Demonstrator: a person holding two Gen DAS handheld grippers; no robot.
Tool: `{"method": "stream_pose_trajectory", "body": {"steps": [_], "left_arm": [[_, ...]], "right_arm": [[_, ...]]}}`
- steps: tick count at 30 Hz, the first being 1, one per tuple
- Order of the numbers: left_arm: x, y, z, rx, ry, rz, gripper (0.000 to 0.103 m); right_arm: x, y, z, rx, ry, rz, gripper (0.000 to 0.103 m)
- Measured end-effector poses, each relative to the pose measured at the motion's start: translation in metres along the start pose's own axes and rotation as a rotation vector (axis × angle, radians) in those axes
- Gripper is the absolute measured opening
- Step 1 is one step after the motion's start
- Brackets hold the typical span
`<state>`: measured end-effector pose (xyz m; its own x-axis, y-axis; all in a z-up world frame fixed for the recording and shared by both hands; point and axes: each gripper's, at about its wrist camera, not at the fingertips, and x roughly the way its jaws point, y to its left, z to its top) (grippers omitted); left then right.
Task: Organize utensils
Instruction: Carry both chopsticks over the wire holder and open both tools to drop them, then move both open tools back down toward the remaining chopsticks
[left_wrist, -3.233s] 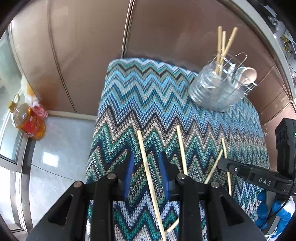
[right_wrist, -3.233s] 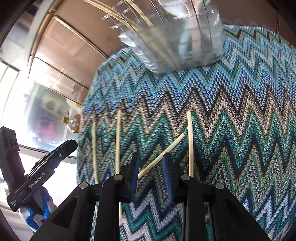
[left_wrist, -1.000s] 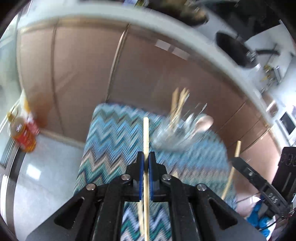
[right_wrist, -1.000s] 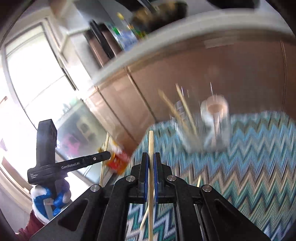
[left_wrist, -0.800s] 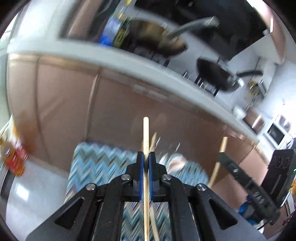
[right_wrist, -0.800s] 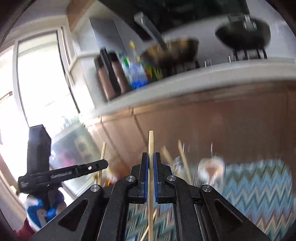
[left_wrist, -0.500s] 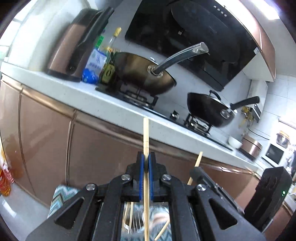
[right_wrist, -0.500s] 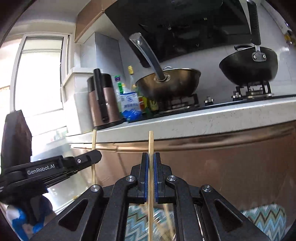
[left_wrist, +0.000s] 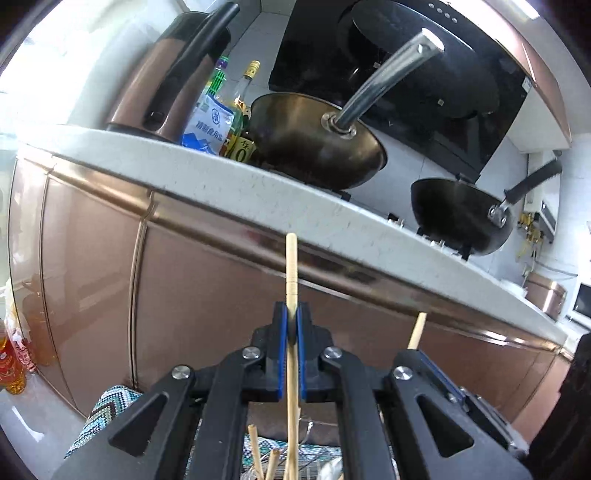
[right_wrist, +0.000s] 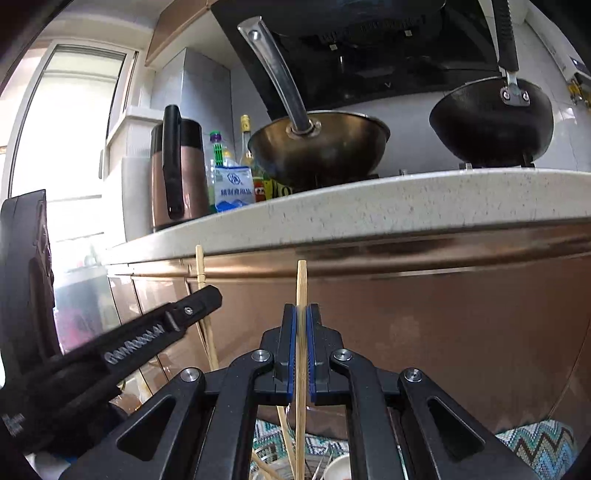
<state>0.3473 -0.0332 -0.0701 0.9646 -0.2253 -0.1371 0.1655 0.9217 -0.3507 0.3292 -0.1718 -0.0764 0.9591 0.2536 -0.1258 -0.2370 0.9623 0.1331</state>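
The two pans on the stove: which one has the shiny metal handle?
The bronze-coloured wok beside the bottles; the black pan has a dark handle.

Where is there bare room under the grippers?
Bare cloth shows left of the holder and, in the right wrist view, to its right. The holder itself is crowded: chopsticks and a spoon stand in it.

Pale wooden chopsticks (left_wrist: 291, 273) sit between blue-padded black fingers (left_wrist: 281, 332). The cloth (right_wrist: 535, 448) shows teal, white and brown zigzags. The cabinets (left_wrist: 207, 295) are glossy copper-brown, under a speckled white counter (right_wrist: 406, 199).
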Motion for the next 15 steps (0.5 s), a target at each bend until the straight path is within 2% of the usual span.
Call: {"method": "stream_pose_trajectory", "body": {"steps": [4, 6, 7, 15], "left_arm": [[-0.008, 0.002, -0.007, 0.003, -0.001, -0.012, 0.008], [-0.015, 0.002, -0.006, 0.011, -0.007, -0.011, 0.011], [-0.02, 0.002, -0.004, 0.013, -0.011, -0.014, 0.013], [-0.081, -0.002, 0.035, 0.041, -0.072, -0.006, 0.022]], "right_arm": [[-0.008, -0.002, -0.003, 0.005, -0.007, 0.001, 0.007], [-0.017, -0.003, 0.0, 0.006, -0.022, -0.009, 0.015], [-0.023, -0.003, 0.002, 0.006, -0.03, -0.01, 0.015], [-0.073, 0.014, 0.039, -0.022, -0.083, -0.031, 0.021]]}}
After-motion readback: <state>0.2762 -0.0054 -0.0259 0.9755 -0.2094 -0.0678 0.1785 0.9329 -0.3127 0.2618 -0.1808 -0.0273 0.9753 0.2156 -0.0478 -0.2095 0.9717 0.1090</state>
